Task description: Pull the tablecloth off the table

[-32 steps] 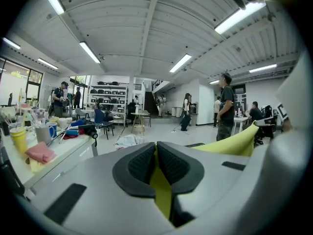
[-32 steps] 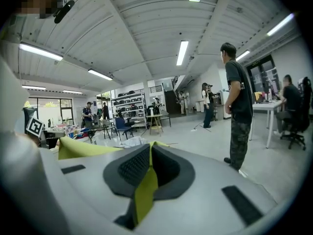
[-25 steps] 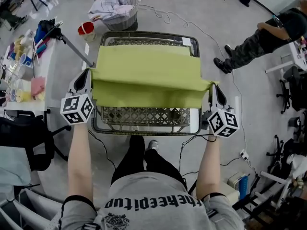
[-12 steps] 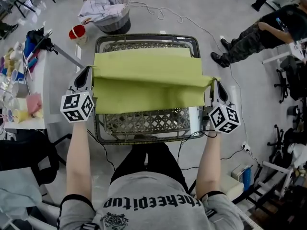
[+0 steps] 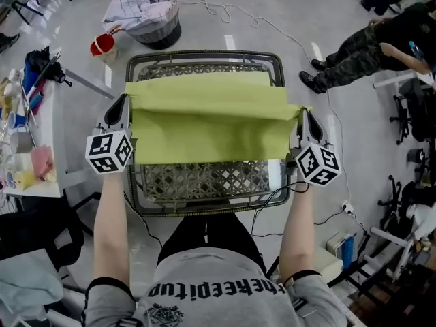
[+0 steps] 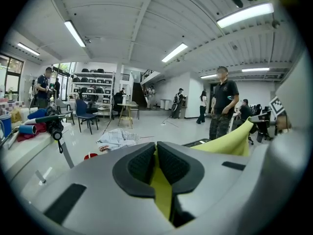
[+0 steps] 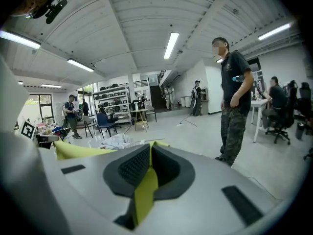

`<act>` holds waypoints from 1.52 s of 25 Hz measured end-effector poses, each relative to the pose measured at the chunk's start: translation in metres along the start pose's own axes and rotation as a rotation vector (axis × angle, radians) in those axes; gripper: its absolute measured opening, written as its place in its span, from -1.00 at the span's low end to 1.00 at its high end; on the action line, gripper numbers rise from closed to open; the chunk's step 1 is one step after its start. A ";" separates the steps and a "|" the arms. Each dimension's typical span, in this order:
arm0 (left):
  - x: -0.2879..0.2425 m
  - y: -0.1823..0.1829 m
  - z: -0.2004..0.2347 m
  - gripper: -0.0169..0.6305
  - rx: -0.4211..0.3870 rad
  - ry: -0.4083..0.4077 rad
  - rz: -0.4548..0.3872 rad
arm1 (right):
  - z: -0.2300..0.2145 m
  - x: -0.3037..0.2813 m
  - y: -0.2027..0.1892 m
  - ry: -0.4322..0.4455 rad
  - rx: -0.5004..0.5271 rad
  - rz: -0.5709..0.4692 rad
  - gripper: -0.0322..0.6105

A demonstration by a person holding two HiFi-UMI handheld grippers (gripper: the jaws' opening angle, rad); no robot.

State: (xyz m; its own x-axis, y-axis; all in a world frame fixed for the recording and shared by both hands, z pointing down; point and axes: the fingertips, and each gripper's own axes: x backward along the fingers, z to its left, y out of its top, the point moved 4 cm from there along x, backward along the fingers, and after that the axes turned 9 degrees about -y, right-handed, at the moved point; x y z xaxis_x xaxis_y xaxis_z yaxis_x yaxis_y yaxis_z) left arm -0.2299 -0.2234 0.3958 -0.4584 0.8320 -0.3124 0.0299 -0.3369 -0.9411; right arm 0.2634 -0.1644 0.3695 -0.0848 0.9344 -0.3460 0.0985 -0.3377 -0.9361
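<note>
A yellow-green tablecloth lies folded across the middle of a woven-top table with a dark metal rim. My left gripper is shut on the cloth's left corner, and the fabric is pinched between its black pads. At the table's right side, my right gripper is shut on the other corner, with a strip of cloth clamped between its pads. The held edge is stretched taut between the two grippers, a little above the table. Bare weave shows at the near and far ends.
A basket with a checked cloth and a red cup stand on the floor beyond the table. A side table with cups is at the left, and a slanted rod reaches toward the table's left corner. A person stands at the upper right. Cables trail on the floor.
Both grippers have moved with the cloth's corners still held, and more bare weave now shows on the table's near side. The person's feet have drawn back from the table's edge.
</note>
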 end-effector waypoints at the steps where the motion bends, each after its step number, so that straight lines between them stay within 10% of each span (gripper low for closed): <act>1: -0.004 -0.001 0.002 -0.87 0.004 0.007 0.004 | 0.000 -0.008 0.001 0.006 0.006 0.006 -0.83; 38: -0.096 -0.035 0.039 -0.64 0.019 0.107 0.079 | -0.004 -0.157 -0.043 0.057 -0.003 0.143 -0.70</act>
State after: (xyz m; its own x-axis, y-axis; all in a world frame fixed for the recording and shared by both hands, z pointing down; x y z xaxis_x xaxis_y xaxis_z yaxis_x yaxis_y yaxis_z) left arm -0.2216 -0.3081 0.4640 -0.3575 0.8446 -0.3985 0.0445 -0.4109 -0.9106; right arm 0.2761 -0.2957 0.4643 -0.0134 0.8817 -0.4716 0.1083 -0.4676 -0.8773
